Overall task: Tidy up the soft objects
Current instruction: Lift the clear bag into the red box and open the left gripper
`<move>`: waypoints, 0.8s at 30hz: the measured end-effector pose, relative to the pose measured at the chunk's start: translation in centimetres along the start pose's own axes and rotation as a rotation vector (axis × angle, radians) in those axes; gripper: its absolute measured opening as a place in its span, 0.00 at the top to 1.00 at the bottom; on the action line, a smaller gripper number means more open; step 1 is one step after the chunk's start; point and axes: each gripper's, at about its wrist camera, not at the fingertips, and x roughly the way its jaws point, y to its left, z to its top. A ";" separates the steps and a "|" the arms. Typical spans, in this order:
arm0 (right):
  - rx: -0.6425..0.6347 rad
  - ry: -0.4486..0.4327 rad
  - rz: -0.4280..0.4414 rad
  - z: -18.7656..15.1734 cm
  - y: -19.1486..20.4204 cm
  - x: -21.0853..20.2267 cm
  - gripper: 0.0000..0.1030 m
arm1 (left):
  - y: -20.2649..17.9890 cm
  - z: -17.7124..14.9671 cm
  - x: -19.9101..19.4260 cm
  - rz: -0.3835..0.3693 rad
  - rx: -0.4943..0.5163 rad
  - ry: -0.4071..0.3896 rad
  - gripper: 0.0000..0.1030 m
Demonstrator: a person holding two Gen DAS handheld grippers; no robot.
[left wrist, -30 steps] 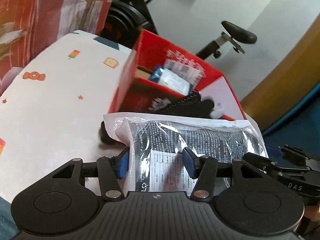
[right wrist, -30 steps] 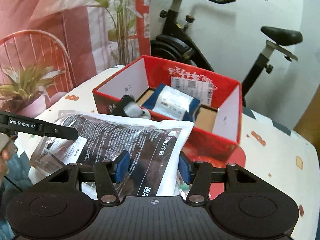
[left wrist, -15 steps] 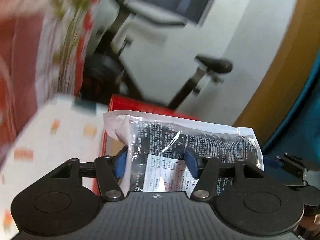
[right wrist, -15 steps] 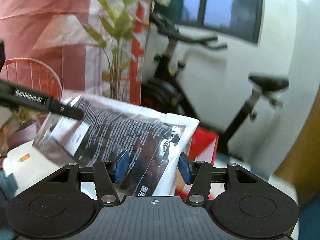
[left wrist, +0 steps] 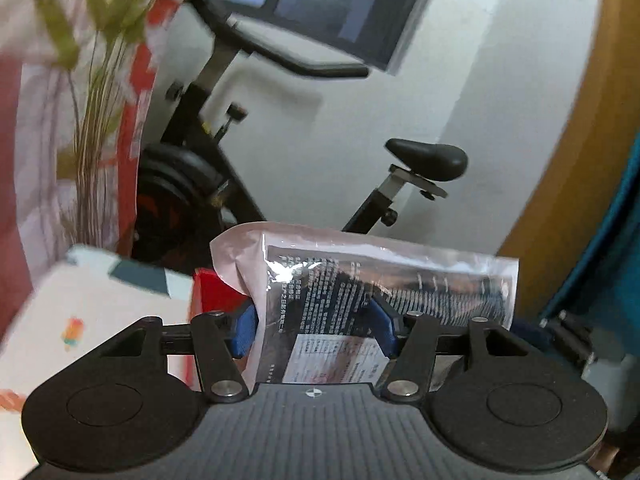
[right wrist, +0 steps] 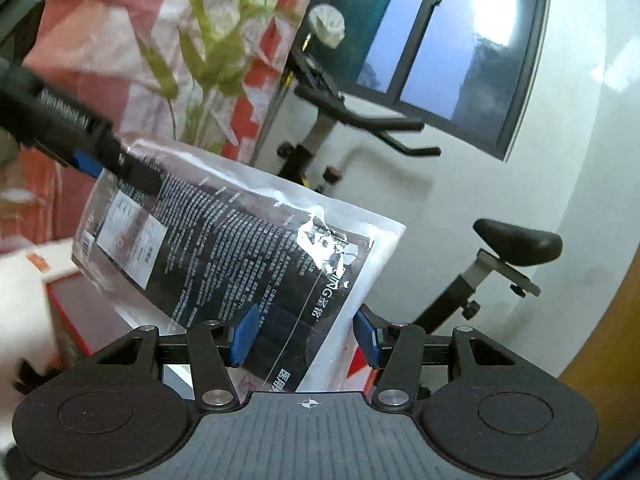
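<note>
Both grippers, left gripper (left wrist: 314,334) and right gripper (right wrist: 305,340), clamp opposite ends of the clear plastic packet of dark fabric (right wrist: 240,248), holding it airborne above the red cardboard box (left wrist: 214,292), seemingly so it stays flat for lowering inside.

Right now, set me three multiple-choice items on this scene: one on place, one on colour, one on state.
1. Where is the plastic packet?
A. held up between both grippers
B. flat on the table
C. inside the box

2. What colour is the box below it?
A. green
B. red
C. white

3. How does the right gripper stand?
A. wide open, empty
B. shut on the packet
C. out of view

Key: A, the left gripper and the right one each pinch an end; B, a red corner shows; B, its blue pads press the packet.
</note>
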 end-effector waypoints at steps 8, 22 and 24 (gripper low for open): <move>0.147 0.134 0.060 -3.5 -1.0 4.9 0.53 | 1.1 -2.5 5.3 0.066 0.043 0.142 0.45; 0.363 0.294 0.127 -5.0 -2.2 6.0 0.51 | 1.6 -2.9 5.1 0.155 0.145 0.231 0.43; 0.370 0.298 0.127 -4.8 -2.4 5.8 0.52 | 1.9 -2.6 4.9 0.177 0.140 0.209 0.42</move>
